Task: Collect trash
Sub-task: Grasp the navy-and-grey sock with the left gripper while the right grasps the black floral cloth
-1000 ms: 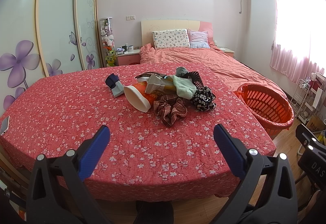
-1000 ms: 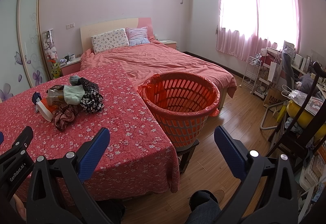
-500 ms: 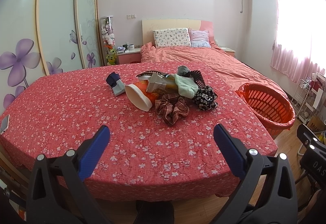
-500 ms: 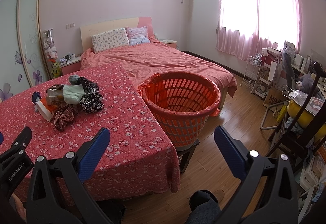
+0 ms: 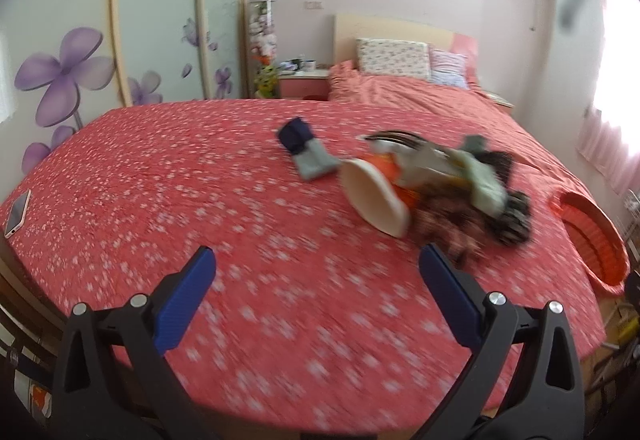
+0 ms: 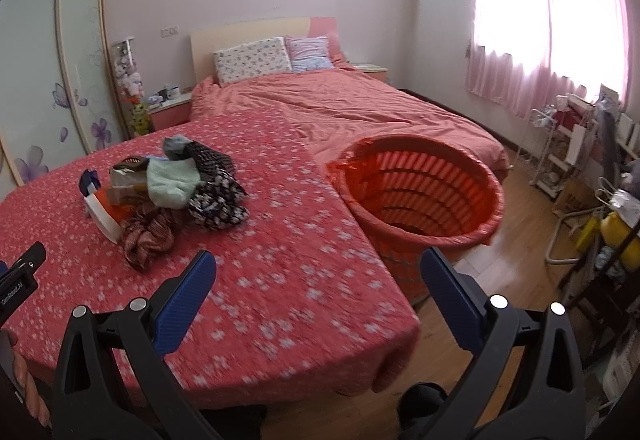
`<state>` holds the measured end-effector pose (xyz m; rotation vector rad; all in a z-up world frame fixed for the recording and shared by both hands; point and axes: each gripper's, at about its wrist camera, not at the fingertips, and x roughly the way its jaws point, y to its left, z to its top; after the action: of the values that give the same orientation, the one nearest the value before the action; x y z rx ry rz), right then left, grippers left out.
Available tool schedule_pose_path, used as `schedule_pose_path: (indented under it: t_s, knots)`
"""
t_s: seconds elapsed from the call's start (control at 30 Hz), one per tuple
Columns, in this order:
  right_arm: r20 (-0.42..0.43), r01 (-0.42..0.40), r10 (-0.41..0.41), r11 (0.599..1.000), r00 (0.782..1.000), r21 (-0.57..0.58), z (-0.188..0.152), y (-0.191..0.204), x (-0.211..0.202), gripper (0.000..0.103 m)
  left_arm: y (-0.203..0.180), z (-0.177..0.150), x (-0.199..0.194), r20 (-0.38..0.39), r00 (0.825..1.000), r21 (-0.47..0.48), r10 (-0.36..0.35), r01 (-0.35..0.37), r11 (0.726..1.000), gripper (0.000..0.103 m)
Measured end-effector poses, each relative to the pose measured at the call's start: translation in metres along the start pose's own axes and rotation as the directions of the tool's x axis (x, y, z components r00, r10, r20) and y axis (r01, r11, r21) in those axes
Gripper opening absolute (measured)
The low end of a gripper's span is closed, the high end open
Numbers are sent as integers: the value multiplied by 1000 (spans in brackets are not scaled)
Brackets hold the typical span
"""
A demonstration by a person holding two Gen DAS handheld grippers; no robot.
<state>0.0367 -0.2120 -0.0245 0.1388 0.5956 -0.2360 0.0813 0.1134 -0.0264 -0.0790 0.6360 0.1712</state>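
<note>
Red floral cover [image 5: 200, 192] carries the trash pile [image 5: 432, 184] at centre-right of left view, centre-left of right view. Orange basket [image 6: 424, 184] sits just beside the cover's right edge, mid-frame in right view. Left gripper [image 5: 316, 280] and right gripper [image 6: 316, 280] both spread wide, holding nothing.

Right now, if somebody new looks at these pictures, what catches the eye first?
First, the heap of clutter in the middle of the red flowered cover. Next, the orange basket standing at the cover's right edge. Both grippers, left gripper and right gripper, hang open and empty.
</note>
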Motion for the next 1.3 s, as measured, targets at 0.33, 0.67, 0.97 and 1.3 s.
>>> schedule_pose_path:
  t_s: [0.33, 0.67, 0.97, 1.3]
  knots:
    - [-18, -121, 121, 991, 993, -58, 37, 39, 59, 84, 38, 53, 90, -89, 996, -41, 28, -32, 999, 91]
    - [-156, -207, 198, 978, 968, -40, 46, 69, 116, 65, 29, 95, 178, -172, 985, -18, 11, -15, 1000, 80]
    - [-278, -268, 257, 963, 926, -3, 39, 72, 144, 53, 17, 103, 223, -239, 971, -27, -16, 10, 1000, 67]
    - [-287, -307, 295, 952, 911, 4, 35, 70, 139, 20, 13, 103, 239, -251, 966, -27, -57, 52, 998, 37]
